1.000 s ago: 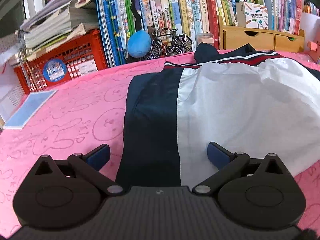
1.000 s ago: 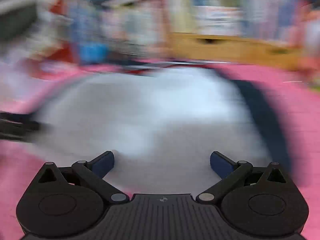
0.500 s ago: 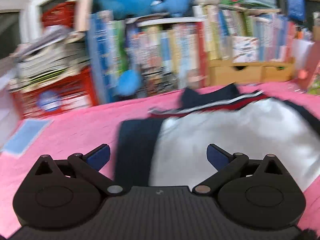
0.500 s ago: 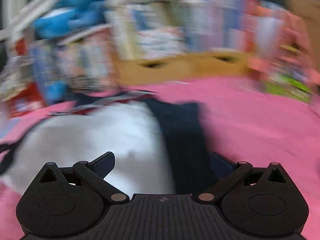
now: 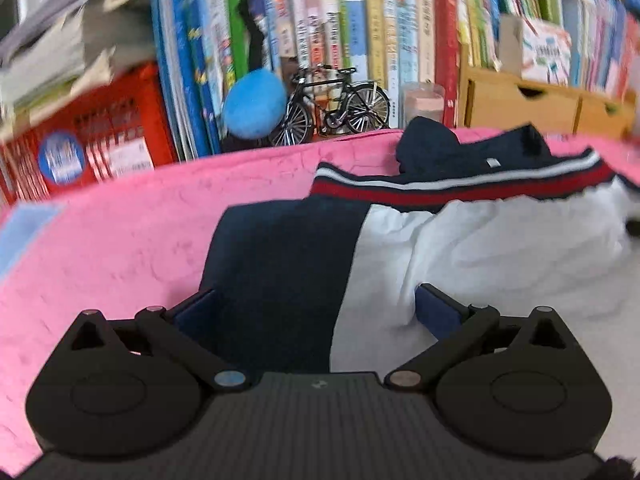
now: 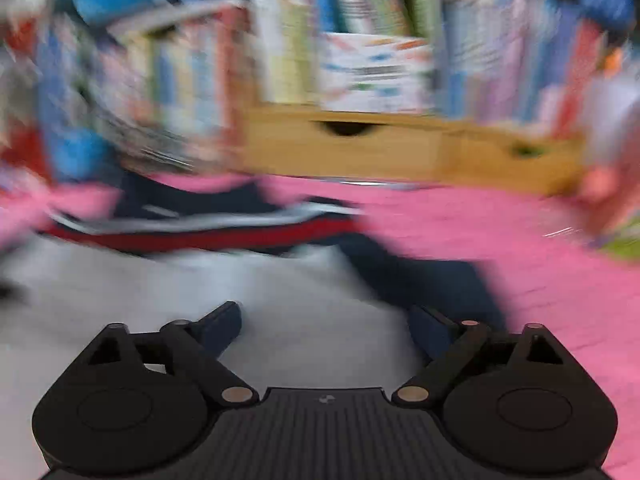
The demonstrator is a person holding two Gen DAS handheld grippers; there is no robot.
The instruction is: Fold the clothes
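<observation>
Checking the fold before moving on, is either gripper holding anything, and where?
Nothing held. Left gripper and right gripper are both open over the shirt.

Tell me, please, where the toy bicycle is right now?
In the left wrist view, the toy bicycle stands upright against the books, right of the blue ball.

Before me a pink cloth (image 5: 120,240) covers the surface, with a white and navy garment (image 5: 460,256) spread on its right half, a pale blue card (image 5: 24,232) at its left edge, and a toy bicycle (image 5: 336,104) at its far edge.
</observation>
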